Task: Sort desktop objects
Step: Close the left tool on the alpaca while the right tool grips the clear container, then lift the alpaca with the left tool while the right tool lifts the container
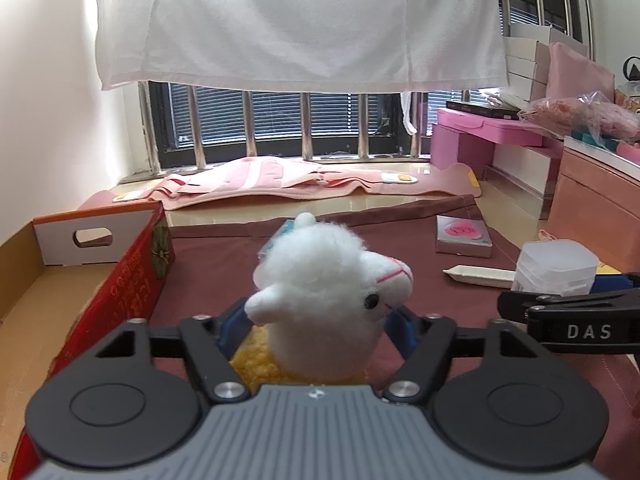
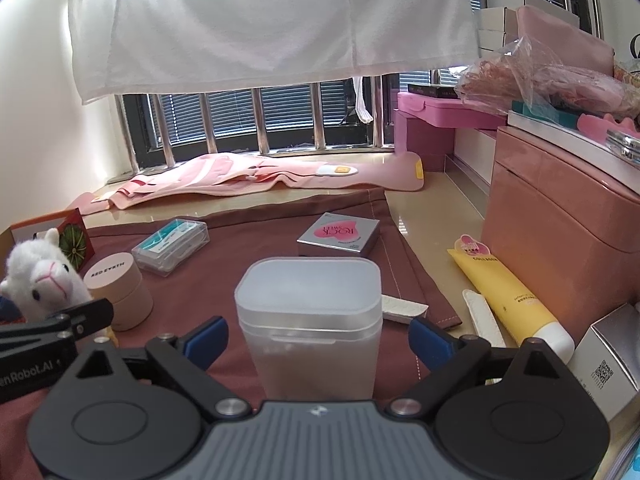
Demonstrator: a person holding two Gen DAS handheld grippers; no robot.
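My left gripper [image 1: 316, 332] is shut on a white plush alpaca [image 1: 320, 296] with a yellow body, held upright beside an open cardboard box [image 1: 132, 280] with a red side. The alpaca also shows in the right wrist view [image 2: 40, 276]. My right gripper [image 2: 316, 340] is open, its blue pads either side of a frosted plastic container [image 2: 312, 320] without touching it; the container also shows in the left wrist view [image 1: 556, 268]. A round beige jar [image 2: 120, 288], a clear case [image 2: 172, 248] and a silver box with a pink heart [image 2: 340, 236] lie on the maroon cloth [image 2: 240, 248].
A yellow tube [image 2: 512, 296], white packets [image 2: 400, 308] and a silver carton [image 2: 612, 364] lie at the right by a pink cabinet [image 2: 560, 232]. A pink mat [image 2: 260, 176] lies under the barred window.
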